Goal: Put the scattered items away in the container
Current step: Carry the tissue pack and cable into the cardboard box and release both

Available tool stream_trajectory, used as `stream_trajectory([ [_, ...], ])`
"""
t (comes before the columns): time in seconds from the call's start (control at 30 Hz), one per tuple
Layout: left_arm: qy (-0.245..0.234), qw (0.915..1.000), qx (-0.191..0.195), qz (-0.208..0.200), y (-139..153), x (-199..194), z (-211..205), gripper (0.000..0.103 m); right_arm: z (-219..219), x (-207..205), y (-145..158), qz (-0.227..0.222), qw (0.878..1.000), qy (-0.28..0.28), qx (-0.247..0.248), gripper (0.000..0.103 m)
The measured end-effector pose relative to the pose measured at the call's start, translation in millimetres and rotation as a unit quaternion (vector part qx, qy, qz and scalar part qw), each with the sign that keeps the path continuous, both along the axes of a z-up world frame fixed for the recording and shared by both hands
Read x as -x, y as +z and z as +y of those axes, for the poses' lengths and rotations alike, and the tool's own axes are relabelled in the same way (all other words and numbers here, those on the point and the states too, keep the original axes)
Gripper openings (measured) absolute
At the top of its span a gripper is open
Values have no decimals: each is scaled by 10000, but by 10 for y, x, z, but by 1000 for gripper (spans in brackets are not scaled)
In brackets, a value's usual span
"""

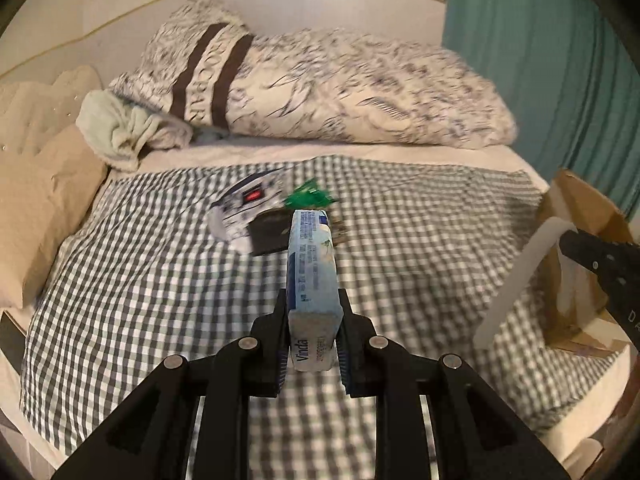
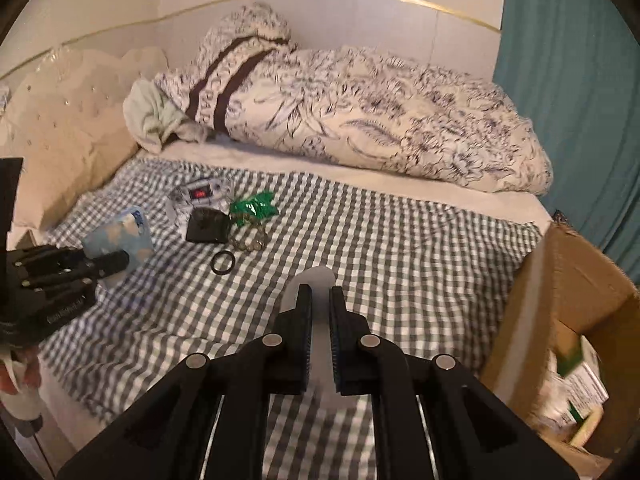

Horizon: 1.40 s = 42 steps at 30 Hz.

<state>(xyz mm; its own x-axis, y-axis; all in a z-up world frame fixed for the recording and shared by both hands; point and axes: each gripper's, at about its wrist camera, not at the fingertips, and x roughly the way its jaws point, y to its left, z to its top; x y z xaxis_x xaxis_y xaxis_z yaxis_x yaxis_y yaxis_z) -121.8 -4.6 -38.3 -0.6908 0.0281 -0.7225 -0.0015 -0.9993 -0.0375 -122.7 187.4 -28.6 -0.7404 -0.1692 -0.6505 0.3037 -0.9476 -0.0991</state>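
Note:
My left gripper is shut on a blue Vinda tissue pack and holds it above the checked bedspread; the pack also shows in the right wrist view. My right gripper is shut on a flat white stick-like item, which shows in the left wrist view near the cardboard box. The box stands open at the bed's right edge with packets inside. Scattered on the bed lie a green wrapper, a black wallet, a patterned pouch, a black ring and keys.
A floral duvet is heaped along the back of the bed. A beige pillow and tufted headboard lie at the left. A teal curtain hangs at the right. A hand shows at the left edge.

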Motion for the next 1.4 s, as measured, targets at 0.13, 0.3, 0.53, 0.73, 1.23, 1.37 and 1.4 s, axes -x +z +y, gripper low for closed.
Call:
stream_trajectory([
  [0.13,-217,9996,138,135,213,-112,310,21,228,-241,275,239,9996,-86,82,8],
  [0.3,-719,9966,93,403,571,-184,893,21,623,-453,725,592,9978,-273,75,8],
  [0.53,-1654,9845,-108,569,871,-170,1951,20,1394,-589,1191,909,9920,-877,-20,8],
  [0.73,-2355,9706,-306,403,841,-81,2745,20,2113,-587,1192,768,9862,-1468,-57,8],
  [1.23,-2946,9554,111,-162,370,73,3605,59,2995,-309,700,147,9803,-1917,459,36],
  [1.37,-2825,9589,241,120,394,65,3546,103,3103,-338,725,285,9733,-2125,824,74],
  [1.4,-2803,9595,237,147,414,58,3513,103,3126,-334,733,286,9722,-2139,908,74],
])
